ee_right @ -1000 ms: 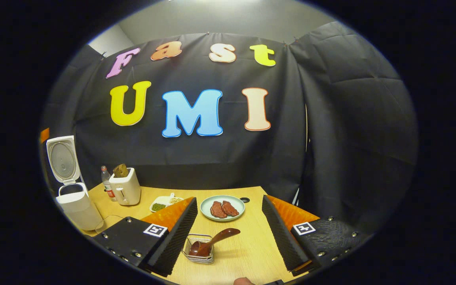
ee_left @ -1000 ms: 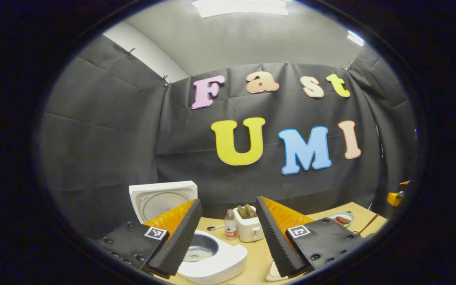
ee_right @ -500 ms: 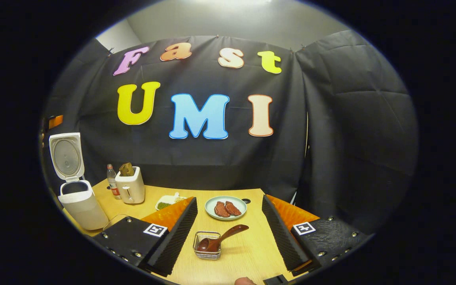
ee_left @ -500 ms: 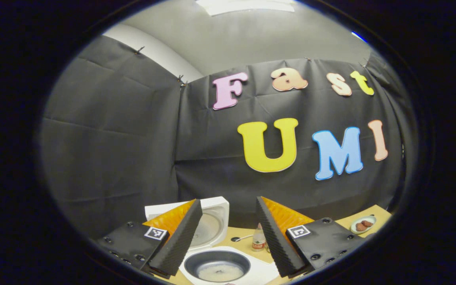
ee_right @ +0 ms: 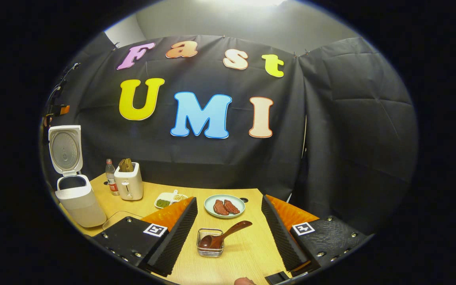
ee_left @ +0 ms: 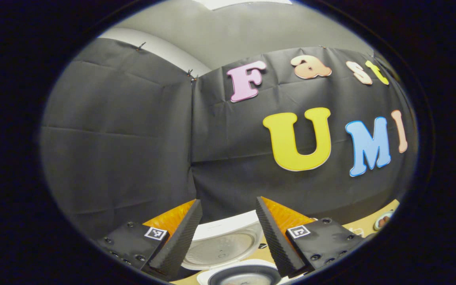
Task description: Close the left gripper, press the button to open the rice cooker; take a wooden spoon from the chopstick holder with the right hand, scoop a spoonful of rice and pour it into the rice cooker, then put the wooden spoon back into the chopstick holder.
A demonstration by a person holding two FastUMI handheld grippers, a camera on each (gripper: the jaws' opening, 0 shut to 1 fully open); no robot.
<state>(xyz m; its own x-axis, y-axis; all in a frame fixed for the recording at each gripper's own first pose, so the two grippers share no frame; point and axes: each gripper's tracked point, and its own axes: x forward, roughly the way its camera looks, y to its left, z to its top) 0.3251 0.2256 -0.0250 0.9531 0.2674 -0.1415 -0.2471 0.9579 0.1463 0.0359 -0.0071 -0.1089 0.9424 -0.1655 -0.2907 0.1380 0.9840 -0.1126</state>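
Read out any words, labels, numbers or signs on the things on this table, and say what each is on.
bottle label: too small to read.
square markers on the left tool and right tool: patterns, no text.
rice cooker, toaster: no legible text.

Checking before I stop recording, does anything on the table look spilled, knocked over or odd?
Nothing stands out. The rice cooker stands upright, lid raised, and the wooden spoon leans in the chopstick holder, bowl end down. No spill shows on the table.

Left hand-held gripper [ee_left: 228,221] and right hand-held gripper [ee_right: 230,219] spread wide.
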